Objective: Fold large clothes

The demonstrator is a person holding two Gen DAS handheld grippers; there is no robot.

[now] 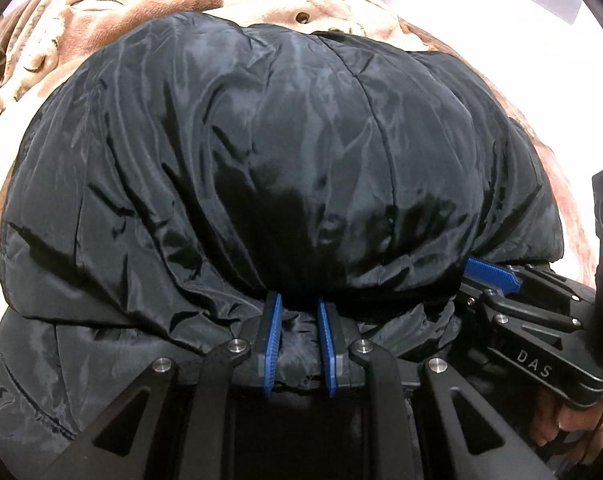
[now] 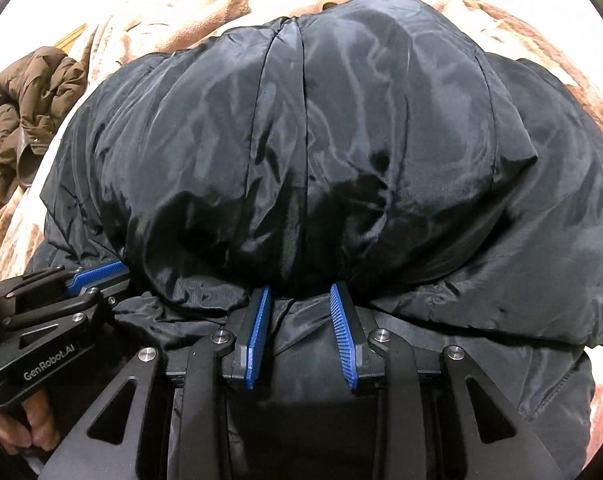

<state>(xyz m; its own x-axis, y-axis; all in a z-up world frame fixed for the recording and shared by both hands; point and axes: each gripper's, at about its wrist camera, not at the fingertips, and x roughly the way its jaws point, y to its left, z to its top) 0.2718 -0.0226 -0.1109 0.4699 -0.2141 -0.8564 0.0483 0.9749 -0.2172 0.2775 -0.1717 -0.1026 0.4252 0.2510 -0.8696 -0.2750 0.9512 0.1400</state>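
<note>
Both claws pinch the jacket [image 1: 285, 152] edge: left claw [image 1: 299, 312] narrow, right claw [image 2: 301, 300] a bit wider. Side by side, prob. to carry the fold evenly over the bed [image 1: 101, 20].

Left tool [image 1: 299, 312]: black linkage arms w/ triangular cut-outs, silver round screws at pivots, blue ribbed pads [image 1: 271, 344] on black fingers.
Right tool [image 2: 301, 304]: same build; blue ribbed pads [image 2: 343, 336], silver screws.
Markings: "DAS" on right tool's body, "GenRobot.AI" on left's, white lettering.
Cable: thin dark lead by right handle, prob. a cable.
Hands [image 2: 21, 420]: bare, no sleeve in view.
</note>
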